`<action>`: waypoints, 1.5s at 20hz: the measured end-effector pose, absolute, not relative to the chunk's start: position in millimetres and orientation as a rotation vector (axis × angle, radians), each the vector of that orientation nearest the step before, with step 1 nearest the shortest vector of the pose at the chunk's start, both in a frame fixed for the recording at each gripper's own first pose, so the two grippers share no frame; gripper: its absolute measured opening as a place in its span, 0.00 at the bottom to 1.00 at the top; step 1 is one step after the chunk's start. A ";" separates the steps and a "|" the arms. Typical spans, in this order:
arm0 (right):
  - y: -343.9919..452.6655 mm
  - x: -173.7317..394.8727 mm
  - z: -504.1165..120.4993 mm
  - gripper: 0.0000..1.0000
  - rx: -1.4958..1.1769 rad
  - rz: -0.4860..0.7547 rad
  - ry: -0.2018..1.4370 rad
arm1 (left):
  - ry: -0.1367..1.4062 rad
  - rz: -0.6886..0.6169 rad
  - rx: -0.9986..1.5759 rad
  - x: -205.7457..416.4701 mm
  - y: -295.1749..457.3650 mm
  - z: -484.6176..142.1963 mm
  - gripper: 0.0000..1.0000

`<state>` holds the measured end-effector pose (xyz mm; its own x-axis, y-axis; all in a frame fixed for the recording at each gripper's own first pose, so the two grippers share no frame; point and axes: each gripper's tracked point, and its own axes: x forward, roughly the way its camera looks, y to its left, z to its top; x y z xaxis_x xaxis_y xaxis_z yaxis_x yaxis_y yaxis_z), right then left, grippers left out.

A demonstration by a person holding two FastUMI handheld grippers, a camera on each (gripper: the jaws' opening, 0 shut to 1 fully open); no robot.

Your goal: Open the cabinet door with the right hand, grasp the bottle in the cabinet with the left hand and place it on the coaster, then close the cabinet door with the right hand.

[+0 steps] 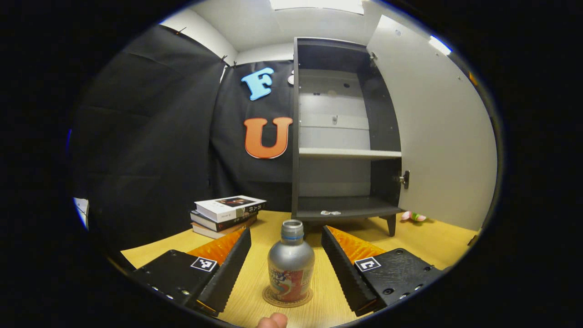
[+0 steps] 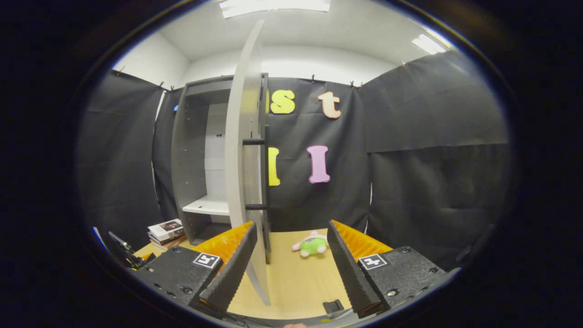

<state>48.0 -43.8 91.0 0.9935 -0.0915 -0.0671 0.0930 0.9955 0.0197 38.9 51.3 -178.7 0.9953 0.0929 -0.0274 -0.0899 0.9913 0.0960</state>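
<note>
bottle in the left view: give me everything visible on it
The bottle is small, silver and metallic-looking, with a rounded shoulder, a narrow neck ringed by a blue band, and a silver cap. A red and white printed label wraps its lower body. It stands upright on the round coaster on the wooden table, in front of the open cabinet. It sits between the left tool's open fingers, which are apart from it on both sides.

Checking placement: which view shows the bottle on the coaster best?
Left gripper view: the bottle stands upright on the coaster, centred between the open left gripper fingers, untouched. The right gripper view faces the cabinet door edge instead.
</note>
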 end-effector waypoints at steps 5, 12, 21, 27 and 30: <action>-67.4 59.8 93.1 0.96 0.035 -0.113 0.039 | 0.024 0.071 0.161 36.0 42.1 -109.6 0.94; -79.4 88.3 102.3 0.97 0.074 -0.101 -0.016 | 0.024 0.020 0.114 22.7 17.5 -41.1 0.94; -72.7 113.7 131.7 0.99 0.104 -0.010 -0.088 | -0.021 0.018 0.159 1.3 6.2 5.5 0.94; -54.4 119.5 136.8 0.89 0.036 0.037 -0.107 | -0.005 0.022 0.140 -9.7 3.7 3.0 0.94; -30.1 114.5 134.5 0.95 0.043 0.097 -0.095 | 0.007 0.025 0.136 -13.2 6.8 -0.5 0.94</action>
